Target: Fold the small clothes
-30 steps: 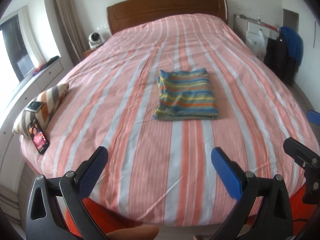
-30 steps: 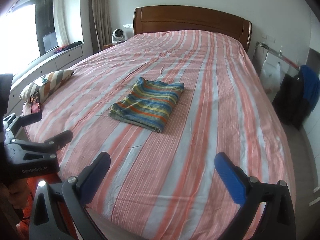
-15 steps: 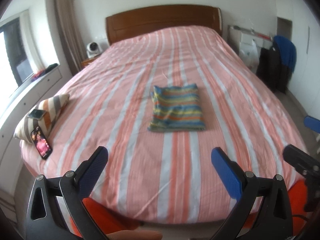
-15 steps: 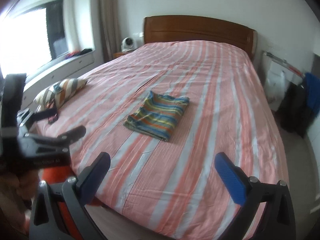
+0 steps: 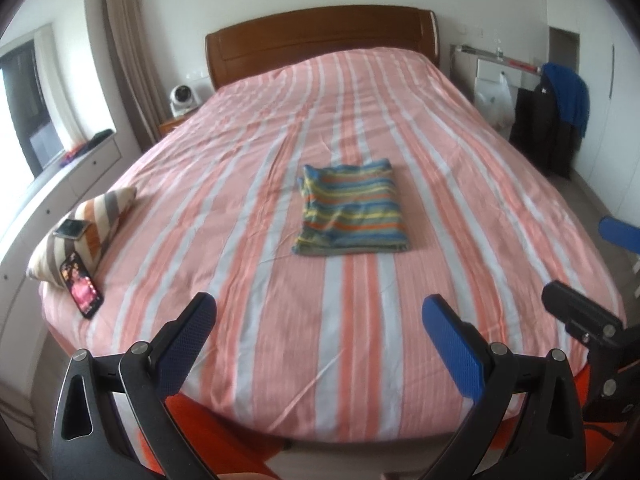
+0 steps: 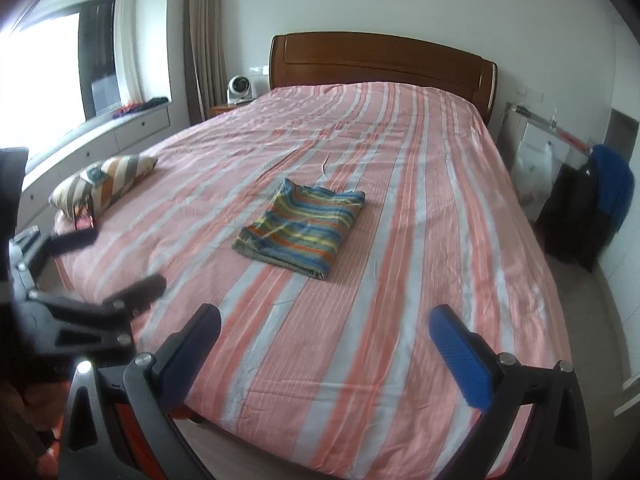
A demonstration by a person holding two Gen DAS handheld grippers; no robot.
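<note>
A small garment with blue, yellow, green and orange stripes [image 5: 352,212] lies folded into a flat rectangle in the middle of the bed; it also shows in the right wrist view [image 6: 302,228]. My left gripper [image 5: 320,340] is open and empty, held back over the foot of the bed, well short of the garment. My right gripper [image 6: 326,350] is open and empty, also back at the foot of the bed. The left gripper shows at the left edge of the right wrist view [image 6: 96,272].
The bed [image 5: 248,184] has a pink, orange and white striped sheet and a wooden headboard [image 5: 320,40]. A striped cushion [image 5: 88,224] with a phone on it and a lit phone [image 5: 80,290] leaning on it lie at the bed's left edge. A dark bag and blue cloth [image 5: 560,120] stand right of the bed.
Both grippers have drawn back and up from the bed, so the folded garment looks smaller and farther away. The garment has not moved. Both grippers stay open.
</note>
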